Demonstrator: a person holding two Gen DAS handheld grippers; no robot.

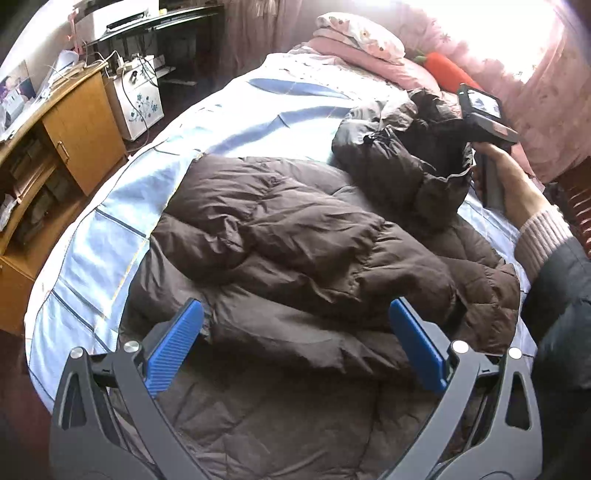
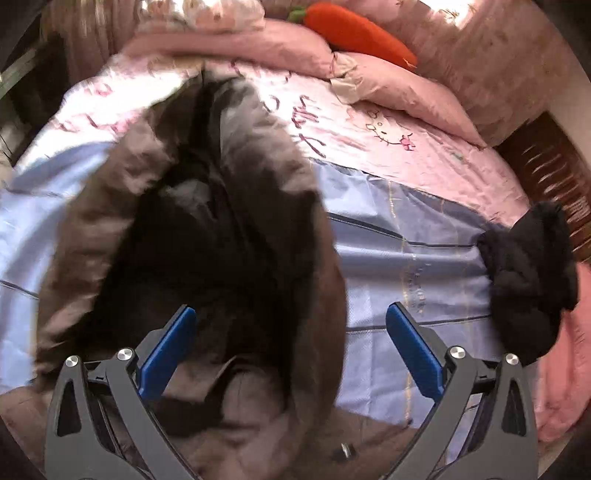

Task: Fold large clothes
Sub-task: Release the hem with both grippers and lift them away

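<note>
A brown down coat (image 1: 303, 258) lies spread across a bed (image 1: 92, 251) covered in a pale blue sheet, its quilted body filling the near half of the mattress and one puffy sleeve folded over the middle. The coat's hood (image 1: 402, 162), dark lining showing, is bunched up toward the far right side, close to the head of the bed. A wooden cabinet (image 1: 81, 129) beside the bed has open shelves packed with stacked papers; what else they hold is too small to tell. Blue sheet shows bare along the left edge of the bed, and more between the hood and the pink pillows (image 2: 399, 88), where an orange carrot toy (image 2: 354, 29) rests. A dark fuzzy item (image 2: 528, 280) sits at the right edge of the mattress. The left gripper (image 1: 295, 347) hovers low over the coat's hem, blue pads spread wide and holding nothing. The right gripper (image 2: 291, 354), gripped by the person's right hand (image 1: 509, 177) with a pink knit cuff at the wrist, is raised at the hood, its pads likewise spread apart, the left one over the lining
</note>
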